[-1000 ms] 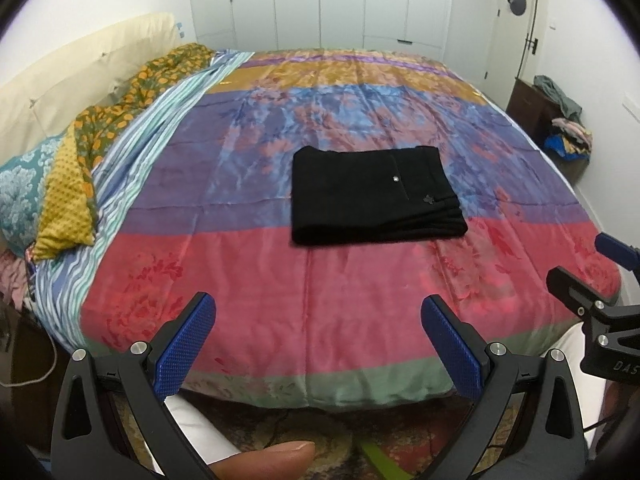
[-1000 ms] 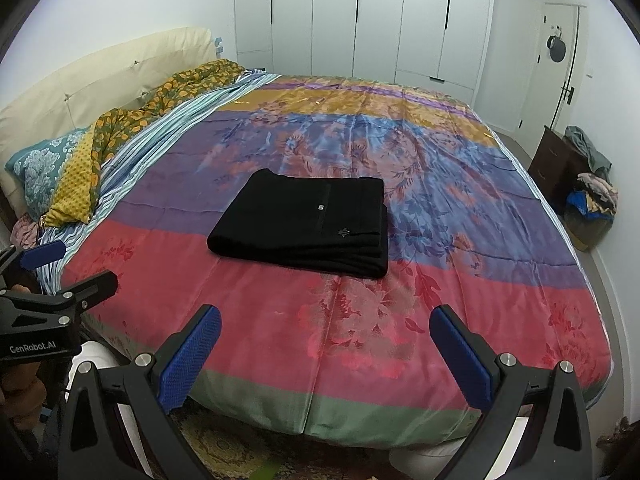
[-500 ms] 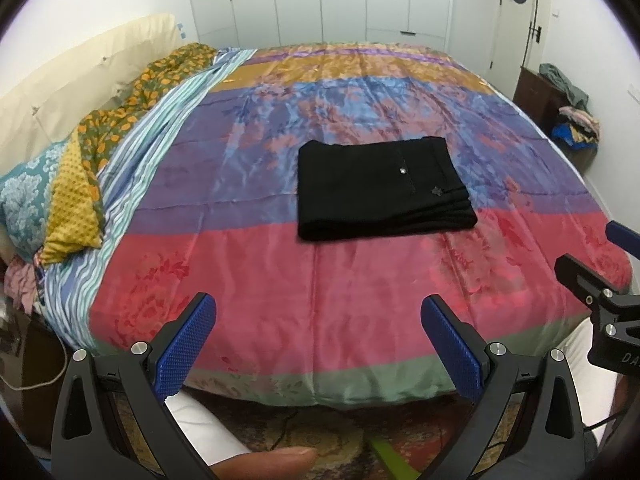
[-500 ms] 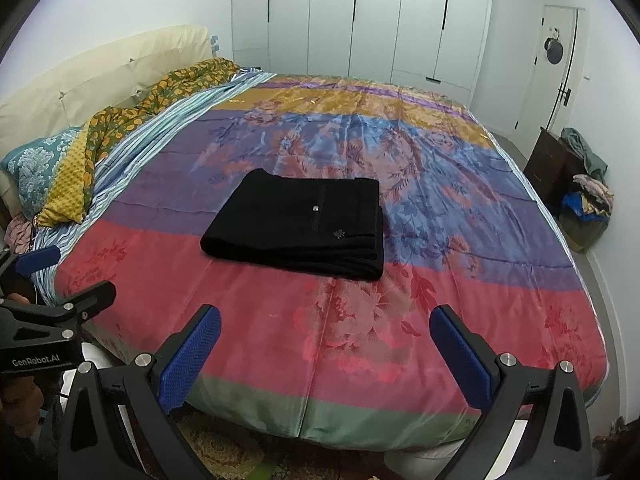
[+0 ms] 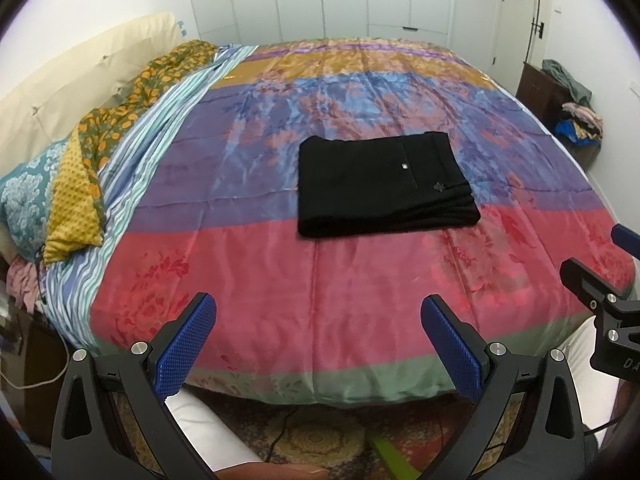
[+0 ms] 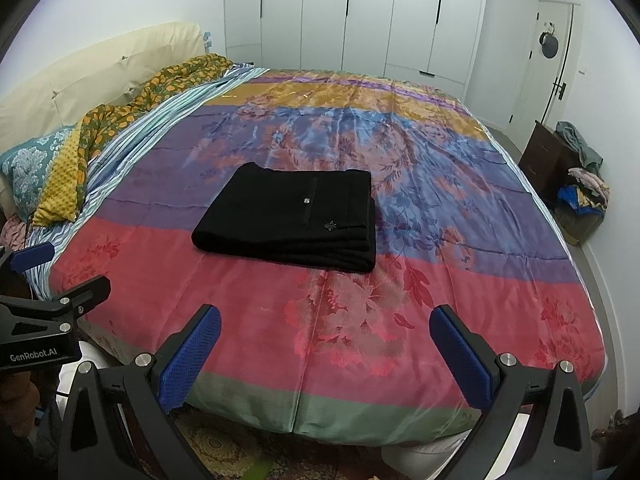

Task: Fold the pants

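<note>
Pants [image 5: 380,184], black, were seen folded into a compact rectangle w/ several stacked layers showing at the near edge, small button and a small emblem visible on top. Bundle was laid flat approx. mid-bed on the multicolour floral bedspread [image 5: 312,280], across the purple/red band boundary. Edges looked reasonably squared; no loose leg or waistband was seen sticking out.

Left gripper [image 5: 318,340] was held back at the foot of the bed, blue pads spread wide, nothing between them. Right gripper [image 6: 325,344] likewise: pads wide apart, empty, well apart from the pants. Each gripper was partly caught at the edge of the other's view.

Progress, as judged: folding appears done; nothing obvious left, maybe a final tidy or putting away. No contact w/ cloth at this moment.

Surroundings noted: pillows [image 5: 28,200] and an orange-patterned blanket [image 5: 132,108] bunched along the left side at the headboard, white wardrobe doors [image 6: 360,12] behind, clothes pile [image 6: 584,188] by a dark cabinet at right.
</note>
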`<state>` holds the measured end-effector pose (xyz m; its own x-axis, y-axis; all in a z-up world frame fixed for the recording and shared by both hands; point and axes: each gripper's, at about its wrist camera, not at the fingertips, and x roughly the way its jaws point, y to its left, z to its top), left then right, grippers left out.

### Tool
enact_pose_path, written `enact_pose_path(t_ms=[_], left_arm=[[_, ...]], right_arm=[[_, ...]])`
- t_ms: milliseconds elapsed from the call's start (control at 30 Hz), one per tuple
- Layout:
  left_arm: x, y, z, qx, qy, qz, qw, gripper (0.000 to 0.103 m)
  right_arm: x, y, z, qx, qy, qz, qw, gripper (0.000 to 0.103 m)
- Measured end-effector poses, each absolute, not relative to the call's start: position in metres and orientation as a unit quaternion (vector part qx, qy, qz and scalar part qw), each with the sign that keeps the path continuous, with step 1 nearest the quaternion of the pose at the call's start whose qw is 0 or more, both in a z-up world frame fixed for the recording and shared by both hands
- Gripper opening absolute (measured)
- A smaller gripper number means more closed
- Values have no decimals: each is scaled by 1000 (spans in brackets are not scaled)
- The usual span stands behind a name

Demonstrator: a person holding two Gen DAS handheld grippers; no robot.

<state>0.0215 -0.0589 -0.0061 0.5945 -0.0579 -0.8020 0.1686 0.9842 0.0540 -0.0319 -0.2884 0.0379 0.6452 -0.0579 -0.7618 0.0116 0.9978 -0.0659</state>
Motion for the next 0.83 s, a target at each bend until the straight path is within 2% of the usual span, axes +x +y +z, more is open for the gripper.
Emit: enact_pose_path(t_ms=[833], left_arm=[[17,-62,-6,57,440,-75,893,102]], right_arm=[[-35,-290,34,-27,425,-24,904,103]])
